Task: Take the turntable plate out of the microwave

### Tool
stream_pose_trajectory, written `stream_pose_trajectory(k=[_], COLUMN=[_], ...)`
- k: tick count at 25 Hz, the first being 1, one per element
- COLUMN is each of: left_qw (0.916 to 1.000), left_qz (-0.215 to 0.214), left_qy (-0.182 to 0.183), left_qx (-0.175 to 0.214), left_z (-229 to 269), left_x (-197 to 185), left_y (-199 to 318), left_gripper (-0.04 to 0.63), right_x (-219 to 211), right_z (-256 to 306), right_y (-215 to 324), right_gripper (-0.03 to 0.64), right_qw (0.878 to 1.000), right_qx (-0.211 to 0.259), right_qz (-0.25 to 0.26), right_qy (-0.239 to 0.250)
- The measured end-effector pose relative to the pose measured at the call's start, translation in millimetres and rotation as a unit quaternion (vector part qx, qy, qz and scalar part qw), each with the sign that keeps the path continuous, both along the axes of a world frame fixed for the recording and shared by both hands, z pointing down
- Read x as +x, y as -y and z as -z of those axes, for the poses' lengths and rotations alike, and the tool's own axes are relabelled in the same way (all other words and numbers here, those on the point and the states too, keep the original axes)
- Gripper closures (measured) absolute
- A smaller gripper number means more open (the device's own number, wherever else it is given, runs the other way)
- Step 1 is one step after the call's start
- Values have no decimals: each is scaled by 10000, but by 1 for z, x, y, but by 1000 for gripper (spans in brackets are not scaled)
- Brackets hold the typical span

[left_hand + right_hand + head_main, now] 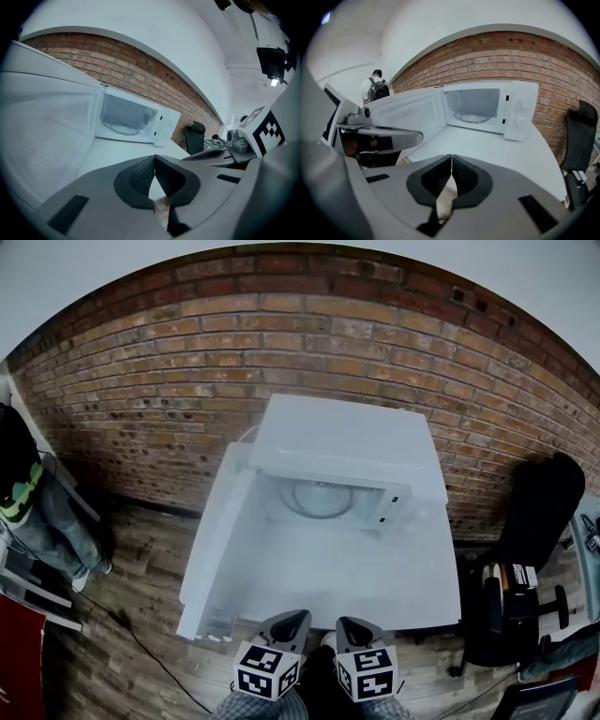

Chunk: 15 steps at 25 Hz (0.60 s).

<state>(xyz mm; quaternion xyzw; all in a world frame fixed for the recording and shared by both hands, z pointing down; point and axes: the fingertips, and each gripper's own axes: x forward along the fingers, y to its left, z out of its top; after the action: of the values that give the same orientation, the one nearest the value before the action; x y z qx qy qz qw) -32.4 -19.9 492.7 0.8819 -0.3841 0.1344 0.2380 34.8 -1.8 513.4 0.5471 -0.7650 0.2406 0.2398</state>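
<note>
A white microwave (347, 451) stands on a white table (375, 587) against a brick wall, its door (211, 549) swung open to the left. The clear glass turntable plate (319, 498) lies inside the cavity; it also shows in the left gripper view as the plate (123, 127) and in the right gripper view as the plate (472, 117). My left gripper (296, 619) and right gripper (345, 623) hover side by side at the table's near edge, well short of the microwave. Both are shut with nothing between the pads: the left gripper (154, 159) and the right gripper (451, 159).
A black office chair (534, 521) stands to the right of the table. A person (28, 493) stands at the far left on the wooden floor. The open door (408, 115) juts out along the table's left side. Bare table (497, 150) lies before the cavity.
</note>
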Motion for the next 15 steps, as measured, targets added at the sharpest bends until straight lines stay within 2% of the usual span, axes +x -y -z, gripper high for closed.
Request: stream_pose_trajectory(k=[9, 15], left_qw=[9994, 9904], left_qz=[277, 847], left_qy=[18, -693], left_qx=[-202, -842], left_z=[-11, -22], left_x=[33, 47], left_y=[81, 131], left_gripper=[586, 586], right_x=[32, 50], right_z=[-7, -11], right_y=[77, 123], right_gripper=[598, 598], right_qw=[9994, 9975], right_qx=[-110, -191], right_qz=[319, 670], right_qy=[80, 139])
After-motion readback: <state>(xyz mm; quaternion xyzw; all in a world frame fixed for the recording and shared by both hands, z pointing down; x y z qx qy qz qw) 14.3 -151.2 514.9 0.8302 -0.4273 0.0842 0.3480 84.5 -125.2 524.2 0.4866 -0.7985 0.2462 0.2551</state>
